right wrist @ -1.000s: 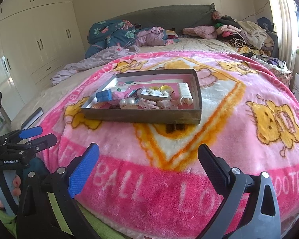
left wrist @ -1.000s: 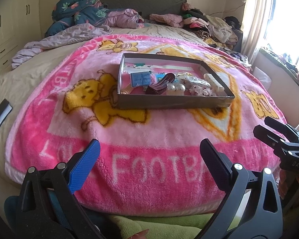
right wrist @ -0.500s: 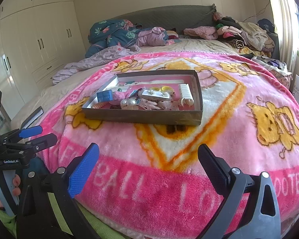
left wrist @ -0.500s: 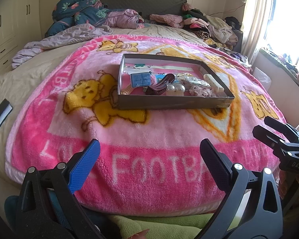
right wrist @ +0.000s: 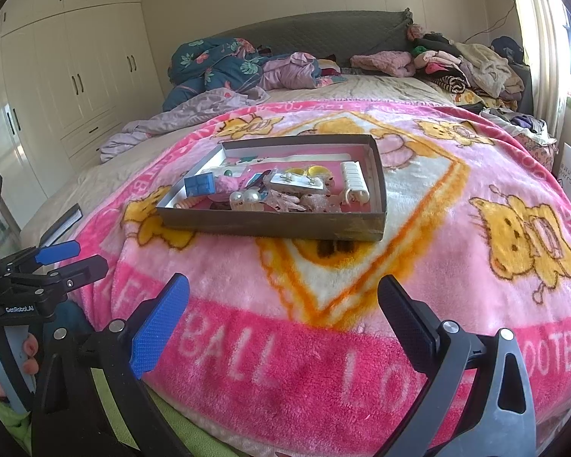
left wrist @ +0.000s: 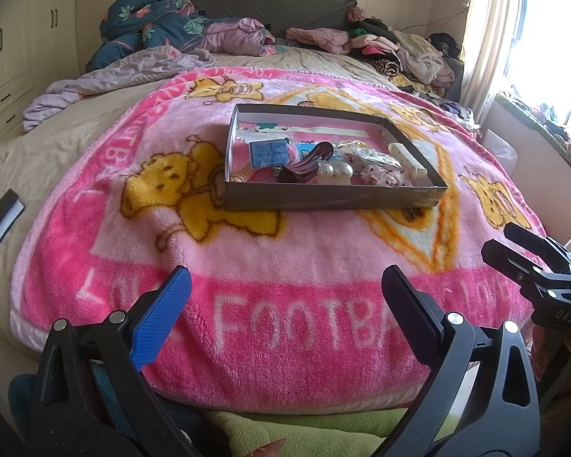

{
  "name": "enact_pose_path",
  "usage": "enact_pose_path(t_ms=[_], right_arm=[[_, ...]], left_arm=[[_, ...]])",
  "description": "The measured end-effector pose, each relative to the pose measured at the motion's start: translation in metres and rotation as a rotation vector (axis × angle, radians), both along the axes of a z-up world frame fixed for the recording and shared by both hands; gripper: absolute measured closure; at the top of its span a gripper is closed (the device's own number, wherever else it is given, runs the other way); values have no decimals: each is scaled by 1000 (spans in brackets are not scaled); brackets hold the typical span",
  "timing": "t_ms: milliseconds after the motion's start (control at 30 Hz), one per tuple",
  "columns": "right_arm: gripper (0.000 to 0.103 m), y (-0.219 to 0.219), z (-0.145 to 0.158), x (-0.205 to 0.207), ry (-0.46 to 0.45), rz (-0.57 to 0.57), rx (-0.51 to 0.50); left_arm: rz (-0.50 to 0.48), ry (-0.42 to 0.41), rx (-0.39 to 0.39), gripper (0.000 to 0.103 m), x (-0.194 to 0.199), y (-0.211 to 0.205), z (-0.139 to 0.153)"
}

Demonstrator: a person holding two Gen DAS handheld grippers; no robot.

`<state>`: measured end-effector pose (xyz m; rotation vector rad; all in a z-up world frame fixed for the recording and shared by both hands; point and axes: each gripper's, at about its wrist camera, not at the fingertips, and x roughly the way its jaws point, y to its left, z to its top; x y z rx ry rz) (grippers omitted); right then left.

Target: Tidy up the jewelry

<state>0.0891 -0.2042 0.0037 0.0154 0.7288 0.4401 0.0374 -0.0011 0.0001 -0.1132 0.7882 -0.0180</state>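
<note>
A shallow cardboard tray (left wrist: 335, 196) (right wrist: 270, 224) sits mid-bed on a pink blanket. It holds a jumble: a blue box (left wrist: 268, 154) (right wrist: 198, 184), a dark hair claw (left wrist: 304, 167), two large pearls (left wrist: 335, 170) (right wrist: 243, 198), a white hair clip (left wrist: 407, 158) (right wrist: 354, 181), yellow pieces (right wrist: 310, 170) and small packets. My left gripper (left wrist: 285, 316) is open and empty above the blanket's near edge. My right gripper (right wrist: 283, 316) is open and empty, level with it. Each shows in the other's view, the right (left wrist: 529, 262) and the left (right wrist: 57, 262).
The pink "FOOTBALL" blanket (left wrist: 285, 251) covers the bed. Bedding and clothes (right wrist: 247, 64) are heaped by the headboard, more clothes (left wrist: 407, 53) at the far right. White wardrobes (right wrist: 57, 76) stand left, a window at right. A dark flat object (left wrist: 0, 221) lies at the bed's left edge.
Both views have edged slightly toward the tray. Both grippers stay open and empty.
</note>
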Motion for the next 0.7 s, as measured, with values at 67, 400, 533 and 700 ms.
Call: enact_pose_path(t_ms=[67,400,533,700], right_arm=[[7,0,0,0,-1,0,0],[7,0,0,0,-1,0,0],[7,0,0,0,0,-1,0],[7,0,0,0,-1,0,0]], left_arm=[[0,1,-1,11,0,0,0],[1,0,1,11,0,0,1],[2,0,2,11,0,0,2],[3,0,3,11,1,1,2]])
